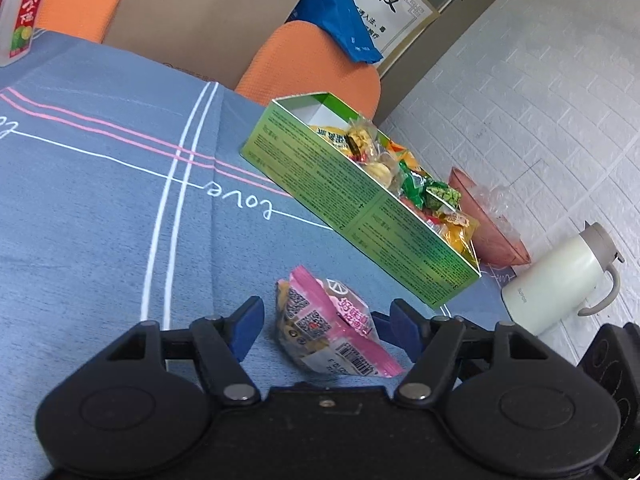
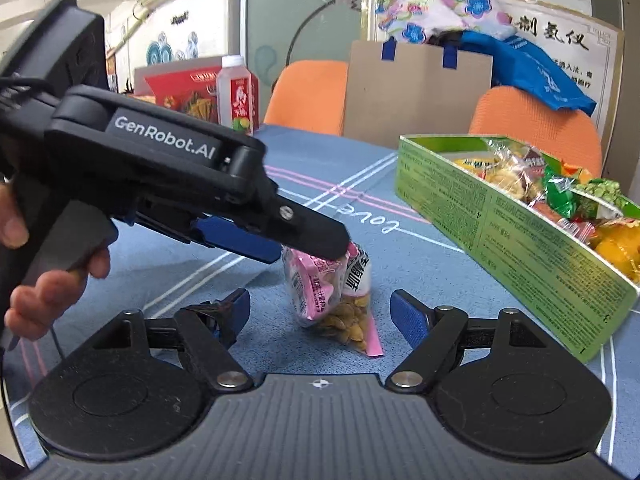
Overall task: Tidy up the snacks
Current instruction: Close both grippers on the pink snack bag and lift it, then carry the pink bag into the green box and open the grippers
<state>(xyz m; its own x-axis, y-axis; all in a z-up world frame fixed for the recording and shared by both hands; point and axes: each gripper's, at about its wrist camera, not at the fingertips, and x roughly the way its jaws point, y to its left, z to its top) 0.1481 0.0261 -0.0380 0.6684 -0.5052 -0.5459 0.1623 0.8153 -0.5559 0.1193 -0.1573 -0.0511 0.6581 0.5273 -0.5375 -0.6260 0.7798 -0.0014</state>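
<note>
A pink snack packet (image 1: 332, 328) of yellow-brown pieces lies on the blue tablecloth. My left gripper (image 1: 320, 326) is open, its blue pads on either side of the packet. In the right wrist view the packet (image 2: 336, 296) stands under the left gripper's fingers (image 2: 316, 236), which reach in from the left. My right gripper (image 2: 320, 312) is open and empty, just in front of the packet. A long green box (image 1: 360, 208) holding several wrapped snacks sits to the right; it also shows in the right wrist view (image 2: 500, 232).
A white kettle (image 1: 560, 276) and a pink basin (image 1: 488, 220) stand by the wall past the box. A drink bottle (image 2: 238, 94) and a red box (image 2: 184, 92) stand at the table's far edge. Orange chairs (image 2: 308, 96) and a cardboard bag (image 2: 416, 88) are behind.
</note>
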